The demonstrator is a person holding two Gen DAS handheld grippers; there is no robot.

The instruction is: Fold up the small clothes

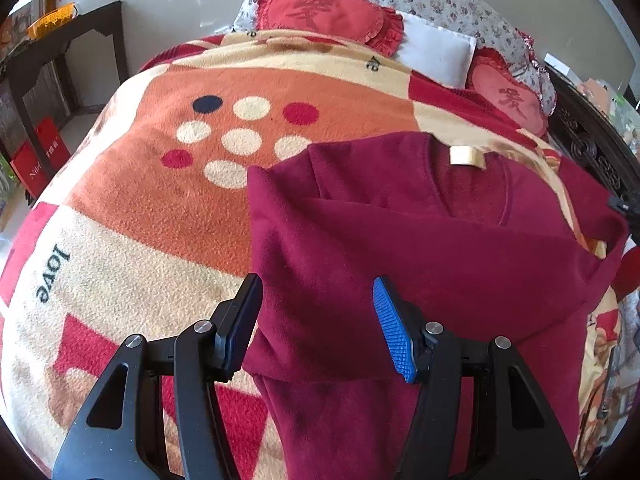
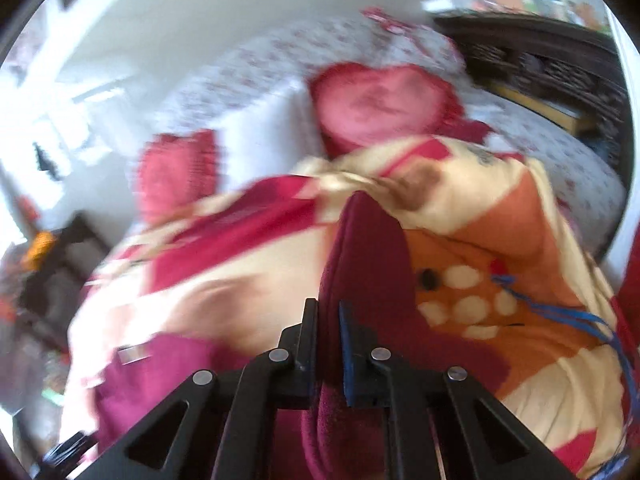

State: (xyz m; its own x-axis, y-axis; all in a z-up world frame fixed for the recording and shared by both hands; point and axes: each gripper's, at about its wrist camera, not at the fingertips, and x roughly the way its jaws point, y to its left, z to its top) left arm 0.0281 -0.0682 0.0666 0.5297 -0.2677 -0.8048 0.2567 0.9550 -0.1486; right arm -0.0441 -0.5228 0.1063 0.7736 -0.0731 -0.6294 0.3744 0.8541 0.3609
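Observation:
A dark red fleece top (image 1: 400,240) lies on the bed with its gold neck label (image 1: 467,157) facing up and its left part folded over the body. My left gripper (image 1: 316,320) hovers open just above the folded part, one finger on each side of it, pads clear of the cloth. In the blurred right wrist view my right gripper (image 2: 328,320) is shut on a fold of the same red top (image 2: 368,248), which rises as a ridge ahead of the fingers. The label (image 2: 134,354) shows at lower left.
The top rests on an orange, cream and red dotted blanket (image 1: 160,208). Red heart cushions (image 1: 320,12) and a white pillow (image 1: 436,54) lie at the head of the bed. A dark side table (image 1: 60,48) stands left; a carved dark bed frame (image 1: 592,148) runs along the right.

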